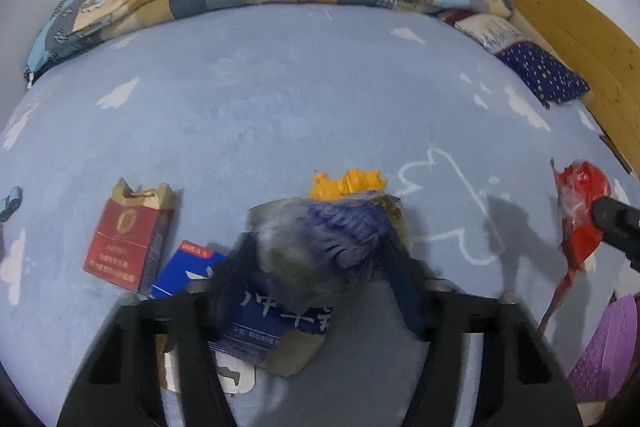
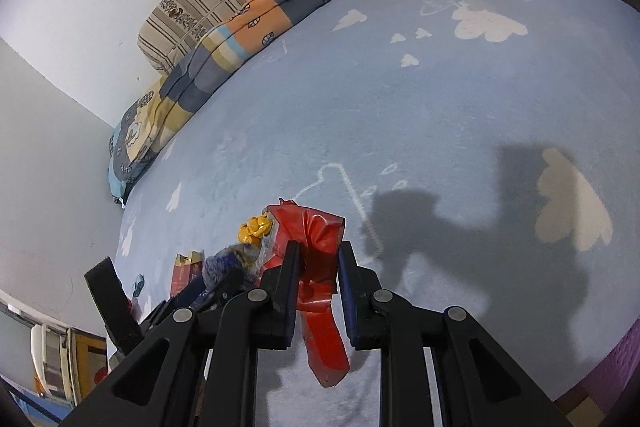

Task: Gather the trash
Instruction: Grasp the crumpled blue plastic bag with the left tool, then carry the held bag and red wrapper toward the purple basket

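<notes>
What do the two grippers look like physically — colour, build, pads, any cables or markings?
Both are matte black plastic. The left gripper and right gripper each have two angular linkage arms with triangular cut-outs and round silver pivot pins. The right gripper's fingers carry dark blue pads. No cables, markings or sleeves show.

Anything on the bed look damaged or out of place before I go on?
Yes. The red cigarette pack has a torn-open top, and a ripped blue carton lies flattened under the left claw, which grips a blurred purple-grey wad. The right claw pinches a crumpled red wrapper. A yellow scrap lies beyond.
</notes>
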A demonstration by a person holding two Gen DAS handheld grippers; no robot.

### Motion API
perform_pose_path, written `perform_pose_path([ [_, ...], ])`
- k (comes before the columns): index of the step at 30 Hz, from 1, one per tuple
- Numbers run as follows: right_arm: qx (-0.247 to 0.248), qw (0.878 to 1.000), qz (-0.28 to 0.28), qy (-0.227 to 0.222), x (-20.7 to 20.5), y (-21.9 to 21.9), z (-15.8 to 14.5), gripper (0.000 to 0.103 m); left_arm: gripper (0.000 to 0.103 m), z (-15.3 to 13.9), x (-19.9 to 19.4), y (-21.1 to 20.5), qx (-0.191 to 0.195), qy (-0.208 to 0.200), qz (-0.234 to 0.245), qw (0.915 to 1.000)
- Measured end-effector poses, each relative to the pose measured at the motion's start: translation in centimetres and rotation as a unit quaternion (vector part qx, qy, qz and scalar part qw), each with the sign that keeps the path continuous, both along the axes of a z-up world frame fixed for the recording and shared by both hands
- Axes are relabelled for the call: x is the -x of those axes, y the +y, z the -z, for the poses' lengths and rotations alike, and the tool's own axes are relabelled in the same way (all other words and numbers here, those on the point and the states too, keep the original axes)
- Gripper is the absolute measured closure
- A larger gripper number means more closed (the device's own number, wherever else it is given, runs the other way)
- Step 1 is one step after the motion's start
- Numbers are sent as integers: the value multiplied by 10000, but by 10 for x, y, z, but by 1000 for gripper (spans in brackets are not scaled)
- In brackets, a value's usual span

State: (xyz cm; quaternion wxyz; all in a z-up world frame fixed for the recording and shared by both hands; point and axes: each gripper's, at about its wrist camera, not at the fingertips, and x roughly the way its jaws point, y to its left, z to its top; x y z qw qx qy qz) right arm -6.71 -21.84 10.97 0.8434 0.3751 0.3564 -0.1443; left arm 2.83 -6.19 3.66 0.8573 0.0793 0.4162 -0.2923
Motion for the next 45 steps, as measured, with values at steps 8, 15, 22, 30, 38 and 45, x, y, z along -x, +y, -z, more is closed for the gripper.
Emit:
perform_pose_path([
  [8, 79, 9998, -136, -112, -1, 11, -8, 83, 50, -28, 20, 31, 232, -297, -188, 9991],
  [15, 185, 9986, -420, -270, 7, 33, -20, 84, 50, -73, 53, 81, 507, -581, -447, 9960],
  [22, 503, 9939, -810, -548, 37, 72, -34, 84, 50, -102, 107, 131, 496, -899, -612, 9928],
  [30, 964, 9854, -1232, -668, 83, 114, -31, 84, 50, -86, 165, 165, 354, -1098, -913, 9891],
  [38, 1255, 9803, -1361, -694, 90, 129, -28, 84, 50, -77, 166, 167, 260, -1315, -1088, 9850],
  [45, 1410, 9775, -1408, -695, 87, 132, -26, 84, 50, -75, 171, 161, 132, -1522, -1057, 9826],
])
